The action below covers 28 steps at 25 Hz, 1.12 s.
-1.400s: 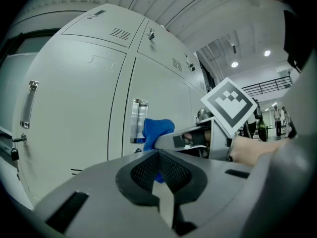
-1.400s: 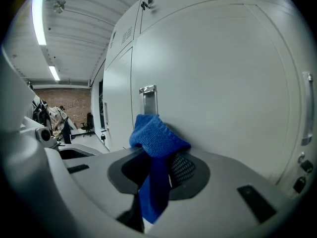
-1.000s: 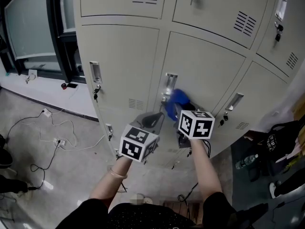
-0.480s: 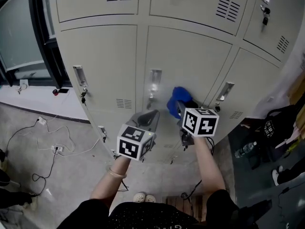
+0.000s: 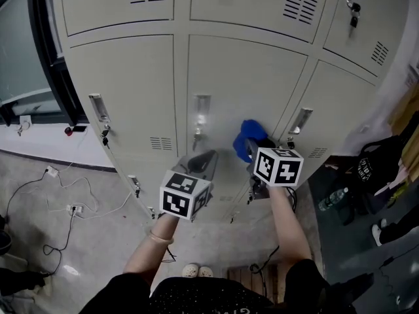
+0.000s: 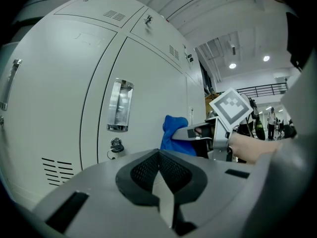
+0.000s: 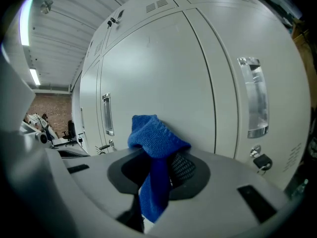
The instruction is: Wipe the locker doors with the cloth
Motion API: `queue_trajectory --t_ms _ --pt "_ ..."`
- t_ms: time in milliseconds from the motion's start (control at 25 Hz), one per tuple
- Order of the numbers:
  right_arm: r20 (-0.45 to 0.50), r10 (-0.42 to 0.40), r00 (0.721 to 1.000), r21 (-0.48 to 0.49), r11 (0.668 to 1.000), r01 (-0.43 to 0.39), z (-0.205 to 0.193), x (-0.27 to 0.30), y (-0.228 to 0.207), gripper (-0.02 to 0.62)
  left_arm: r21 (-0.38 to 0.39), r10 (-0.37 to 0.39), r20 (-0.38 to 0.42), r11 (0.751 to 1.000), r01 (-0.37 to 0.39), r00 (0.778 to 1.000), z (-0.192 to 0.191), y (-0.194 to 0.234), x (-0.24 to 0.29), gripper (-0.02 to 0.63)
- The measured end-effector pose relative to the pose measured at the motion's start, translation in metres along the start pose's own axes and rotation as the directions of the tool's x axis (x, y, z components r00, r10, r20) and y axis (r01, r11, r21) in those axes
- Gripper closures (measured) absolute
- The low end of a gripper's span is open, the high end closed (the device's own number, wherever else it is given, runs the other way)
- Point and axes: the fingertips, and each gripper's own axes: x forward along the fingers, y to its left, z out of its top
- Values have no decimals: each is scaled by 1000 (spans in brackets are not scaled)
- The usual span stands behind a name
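Note:
A bank of beige locker doors fills the head view; the middle door (image 5: 242, 90) has a metal handle (image 5: 201, 110) with a key below it. My right gripper (image 5: 247, 142) is shut on a blue cloth (image 5: 249, 137) (image 7: 154, 143), whose bunched end is at the middle door's right part, low down. The cloth (image 6: 174, 134) also shows in the left gripper view, right of the handle (image 6: 120, 106). My left gripper (image 5: 204, 160) is shut with nothing in it, a little short of the same door, below the handle.
The left door (image 5: 121, 90) and the right door (image 5: 344, 97) have their own handles and keys. Cables and a power strip (image 5: 72, 209) lie on the grey floor at the left. A dark bag (image 5: 376, 169) and a bottle (image 5: 330, 199) sit at the right.
The right gripper has carried the blue cloth to the right across the middle door, away from its handle. The head view has shifted, so the lockers sit further left. The left gripper stays put.

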Motion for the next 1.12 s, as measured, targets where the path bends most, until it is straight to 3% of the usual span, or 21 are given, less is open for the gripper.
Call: queue_trajectory --t_ms 1120 --pt "-4 -239 971 55 970 239 -8 -34 -82 509 -17 -64 -1 998 64 998 -1 -24 20 600"
